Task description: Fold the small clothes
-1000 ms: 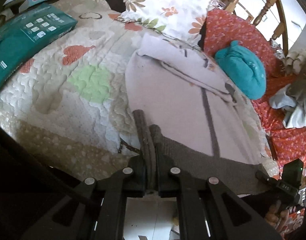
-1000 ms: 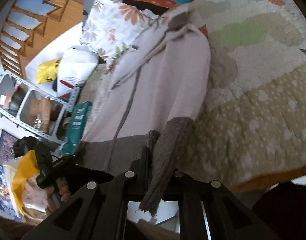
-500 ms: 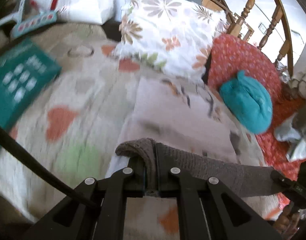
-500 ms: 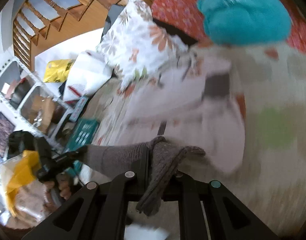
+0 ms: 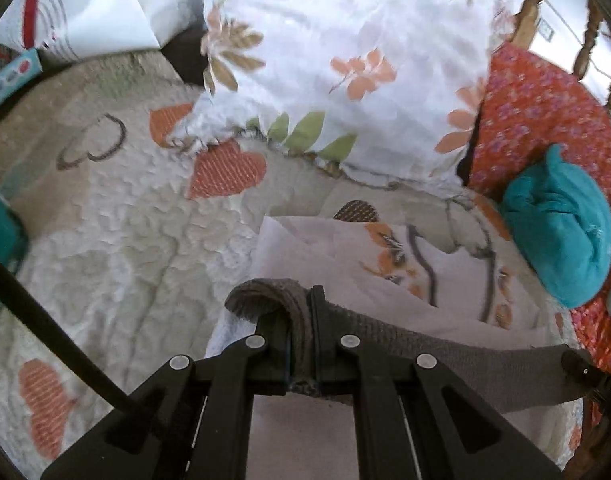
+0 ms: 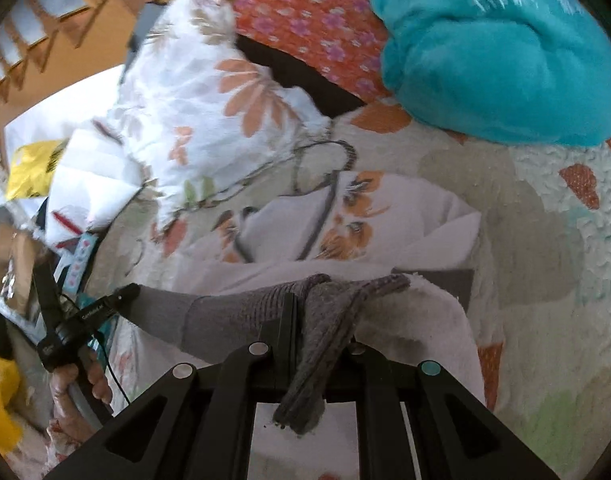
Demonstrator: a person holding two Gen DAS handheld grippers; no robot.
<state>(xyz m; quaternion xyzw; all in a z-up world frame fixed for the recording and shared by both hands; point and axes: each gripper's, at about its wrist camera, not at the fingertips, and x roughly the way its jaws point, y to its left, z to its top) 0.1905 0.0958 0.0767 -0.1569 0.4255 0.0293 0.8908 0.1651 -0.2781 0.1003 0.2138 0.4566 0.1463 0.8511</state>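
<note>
Both grippers have carried the grey hem (image 5: 405, 340) of the pale garment (image 5: 345, 256) up over its body toward the floral pillow (image 5: 345, 60) at 12 o'clock. Left gripper (image 5: 303, 312) and right gripper (image 6: 299, 308) are each clamping a hem corner, holding it taut crosswise, equally near. Garment is lying on the quilt (image 5: 125, 220), folding lengthwise. Teal bundle (image 5: 557, 236) is sitting at 3 o'clock. No containers are discernible.

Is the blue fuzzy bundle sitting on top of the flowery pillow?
No, the blue bundle lies on the red flowered cloth and quilt, beside the pillow.
</note>
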